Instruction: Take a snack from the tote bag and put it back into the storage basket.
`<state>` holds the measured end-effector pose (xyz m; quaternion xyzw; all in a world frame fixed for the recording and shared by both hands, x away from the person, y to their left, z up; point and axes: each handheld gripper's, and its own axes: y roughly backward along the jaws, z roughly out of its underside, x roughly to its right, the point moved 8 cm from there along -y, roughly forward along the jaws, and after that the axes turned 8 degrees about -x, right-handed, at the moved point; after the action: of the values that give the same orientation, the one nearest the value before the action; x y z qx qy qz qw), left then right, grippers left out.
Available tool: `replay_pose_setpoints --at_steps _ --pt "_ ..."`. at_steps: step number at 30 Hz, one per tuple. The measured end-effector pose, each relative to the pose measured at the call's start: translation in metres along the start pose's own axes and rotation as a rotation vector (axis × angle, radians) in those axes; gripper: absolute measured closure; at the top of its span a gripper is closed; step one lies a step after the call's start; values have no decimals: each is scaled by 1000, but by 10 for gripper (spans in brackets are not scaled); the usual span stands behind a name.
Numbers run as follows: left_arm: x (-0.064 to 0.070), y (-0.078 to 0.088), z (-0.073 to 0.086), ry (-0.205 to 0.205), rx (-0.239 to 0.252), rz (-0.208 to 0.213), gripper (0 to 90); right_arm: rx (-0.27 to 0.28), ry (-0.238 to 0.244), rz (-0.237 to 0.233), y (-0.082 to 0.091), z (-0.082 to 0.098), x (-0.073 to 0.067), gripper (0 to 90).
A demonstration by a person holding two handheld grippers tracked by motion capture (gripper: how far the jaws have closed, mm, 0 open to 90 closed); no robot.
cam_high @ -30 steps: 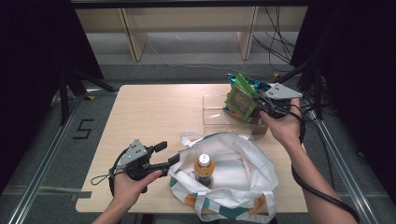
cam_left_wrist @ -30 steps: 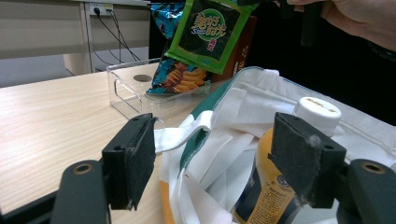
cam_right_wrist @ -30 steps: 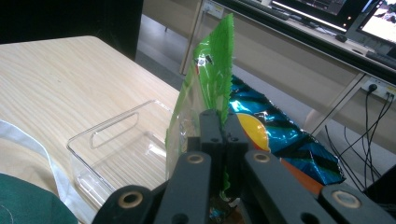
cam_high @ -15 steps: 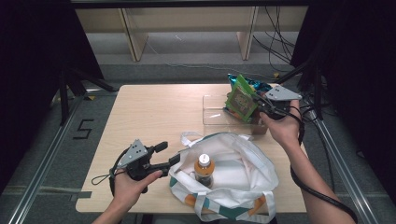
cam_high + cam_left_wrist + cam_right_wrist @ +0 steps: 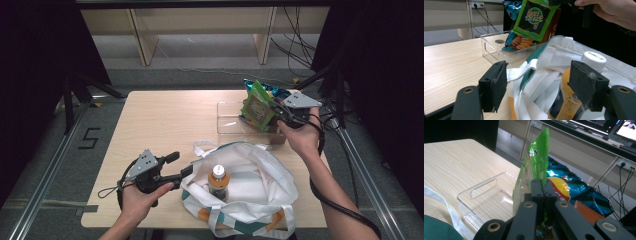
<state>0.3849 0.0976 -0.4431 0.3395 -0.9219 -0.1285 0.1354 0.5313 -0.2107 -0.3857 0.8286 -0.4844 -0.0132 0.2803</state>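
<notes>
Hidden: the green packet's lower edge sits behind the right tongs in the right gripper view; in the high view the bottle shows just its cap and shoulders above the bag's folds.
Cut off: the bag runs off the bottom of the left gripper view; the blue packet lies half behind the green one.
Hard to make out: what else lies under the packets in the tray; an orange-brown corner shows there, too little to name.
Writing: the green packet's front carries yellow Chinese characters and smaller print too fine to read; the bottle's label has small dark print, unreadable; a "5" is marked on the floor left of the bench.
Right tongs: pinched tight on the green packet's side edge, holding it upright.
Green packet: over the clear tray at the bench's far right, against the blue packet.
Left tongs: wide apart, nothing pressed between the pads; they sit at the bag's near-left rim, with a white strap and the bottle seen between them.
Bag: white with green and orange trim, mouth open, at the bench's near edge.
Around: cables and shelving legs behind the bench; dark curtains on both sides.
In the way: the bag's raised rim lies between the tray and the bottle.
</notes>
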Motion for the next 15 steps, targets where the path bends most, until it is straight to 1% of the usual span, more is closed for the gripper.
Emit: replay_pose_setpoints --at_steps 3,4,5,9,10,11,12,14,15 --pt "0 0 0 0 2 0 303 3 7 0 -1 0 1 900" --pt "0 0 0 0 2 0 303 3 -3 4 -1 0 0 900" --pt "0 0 0 0 1 0 303 7 19 9 -1 -1 2 900" --pt "0 0 0 0 0 0 303 20 10 13 -3 -2 2 900" --pt "0 0 0 1 0 0 303 19 29 18 -3 -2 3 900" --pt "0 0 1 2 -1 1 303 6 9 7 -4 0 0 900" --pt "0 0 1 2 -1 1 303 6 6 7 -4 0 0 900" --pt "0 0 0 1 0 1 303 14 19 11 -5 -1 1 900" --pt "0 0 0 0 0 1 303 13 14 10 -6 0 0 900"
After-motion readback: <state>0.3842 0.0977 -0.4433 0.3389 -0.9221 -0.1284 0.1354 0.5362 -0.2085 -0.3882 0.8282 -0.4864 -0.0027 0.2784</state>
